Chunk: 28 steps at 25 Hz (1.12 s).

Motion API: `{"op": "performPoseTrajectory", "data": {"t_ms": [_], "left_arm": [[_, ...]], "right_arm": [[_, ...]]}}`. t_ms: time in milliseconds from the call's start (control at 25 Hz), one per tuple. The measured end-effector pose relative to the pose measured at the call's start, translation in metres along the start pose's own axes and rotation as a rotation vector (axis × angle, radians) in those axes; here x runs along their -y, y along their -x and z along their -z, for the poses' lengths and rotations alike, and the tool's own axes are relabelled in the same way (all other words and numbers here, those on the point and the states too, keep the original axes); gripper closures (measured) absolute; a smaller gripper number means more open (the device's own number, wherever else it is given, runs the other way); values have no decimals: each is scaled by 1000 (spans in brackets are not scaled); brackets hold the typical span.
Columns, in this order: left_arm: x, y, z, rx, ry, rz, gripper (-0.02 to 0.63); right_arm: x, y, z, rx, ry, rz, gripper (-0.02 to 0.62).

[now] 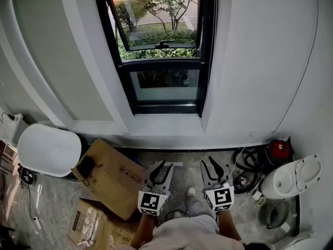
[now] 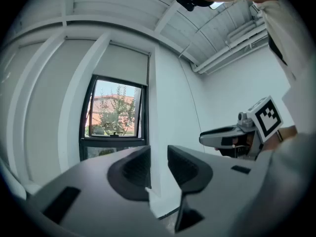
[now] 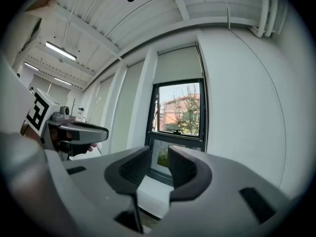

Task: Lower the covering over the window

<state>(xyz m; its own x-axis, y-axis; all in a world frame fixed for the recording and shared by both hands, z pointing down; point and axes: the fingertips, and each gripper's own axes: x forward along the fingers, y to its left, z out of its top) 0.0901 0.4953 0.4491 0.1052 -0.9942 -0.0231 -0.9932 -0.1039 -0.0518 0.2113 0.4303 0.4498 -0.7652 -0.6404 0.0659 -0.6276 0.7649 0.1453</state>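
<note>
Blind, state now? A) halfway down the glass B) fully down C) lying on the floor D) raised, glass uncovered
D: the blind ends at the top of the window, and trees show through it.

Grey stone floor, cardboard boxes, white canister, black hose

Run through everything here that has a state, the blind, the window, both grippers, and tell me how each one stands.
Roller blind: raised, glass below uncovered.
Window: upper sash looks swung open, lower pane shut.
Left gripper: open, nothing between the fingers.
Right gripper: open, nothing between the fingers.
</note>
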Motion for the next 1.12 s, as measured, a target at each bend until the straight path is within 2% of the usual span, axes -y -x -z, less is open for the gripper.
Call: {"op": "performPoseTrajectory", "data": {"t_ms": [240, 520, 1120], "left_arm": [[-14, -9, 8, -4, 4, 4, 500], [-33, -47, 20, -19, -3, -2, 508], [-77, -179, 17, -47, -11, -40, 522]], "right_arm": [[-4, -21, 3, 6, -17, -4, 494], [12, -64, 11, 1, -30, -18, 494], [104, -177, 9, 9, -47, -58, 494]]}}
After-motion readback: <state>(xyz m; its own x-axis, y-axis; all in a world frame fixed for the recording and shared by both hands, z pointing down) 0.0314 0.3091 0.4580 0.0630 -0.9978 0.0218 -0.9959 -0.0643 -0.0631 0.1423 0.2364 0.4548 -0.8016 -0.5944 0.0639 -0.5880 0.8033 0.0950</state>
